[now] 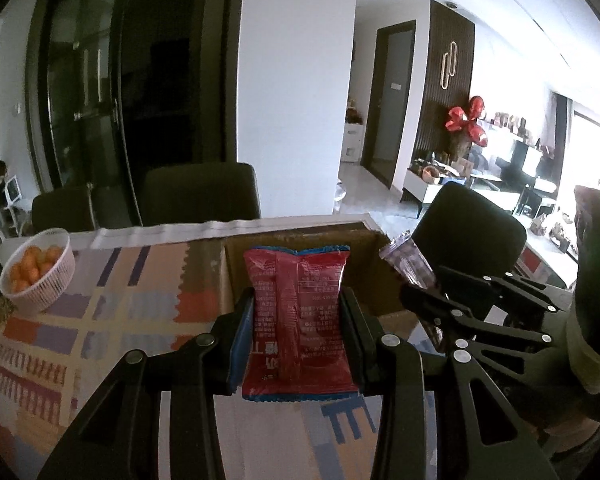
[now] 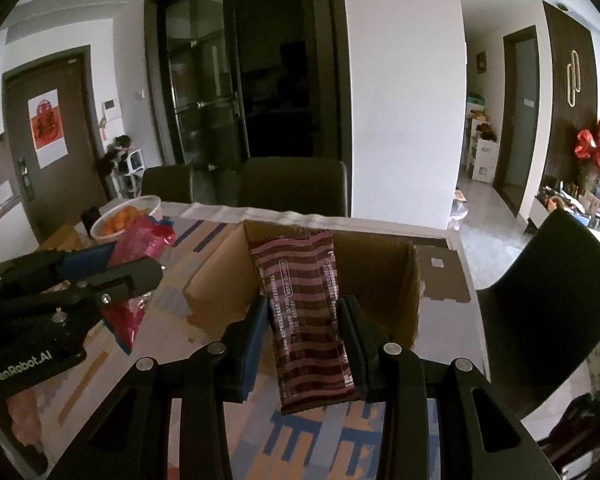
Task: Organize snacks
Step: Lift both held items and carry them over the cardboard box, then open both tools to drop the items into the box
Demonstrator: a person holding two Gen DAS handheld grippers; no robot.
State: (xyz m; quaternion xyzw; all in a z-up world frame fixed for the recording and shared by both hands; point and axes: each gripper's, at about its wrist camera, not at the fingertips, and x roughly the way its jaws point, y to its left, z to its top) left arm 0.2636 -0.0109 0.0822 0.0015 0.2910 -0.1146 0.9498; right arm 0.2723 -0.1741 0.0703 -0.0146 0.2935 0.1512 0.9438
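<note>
On my far left sits a white ribbed plastic basket (image 1: 44,280) heaped with small round oranges (image 1: 34,266), resting on the bench (image 1: 112,320), whose cloth is a flat patchwork of coloured blocks and stripes. Next along, my left hand-held gripper (image 1: 298,322) has its jaws partly closed and pressed on both sides of a red snack packet (image 1: 298,320): a glossy, crinkled foil pouch with a raised centre seam, printed text and a blue serrated edge at top and bottom. The packet stands upright in the grip, lifted clear of the cloth, in front of the open cardboard box (image 1: 364,240). The box is plain brown corrugated card with its flaps folded out, and it sits at the far edge of the bench. To the right, my right hand-held gripper (image 2: 304,328) is likewise partly closed, its dark pads clamped on a long narrow packet (image 2: 308,320) of shiny film with maroon and pink stripes. That packet leans slightly left, its top edge reaching over the box's opening. Smooth dark padded chairs (image 2: 548,308) stand around the bench.
</note>
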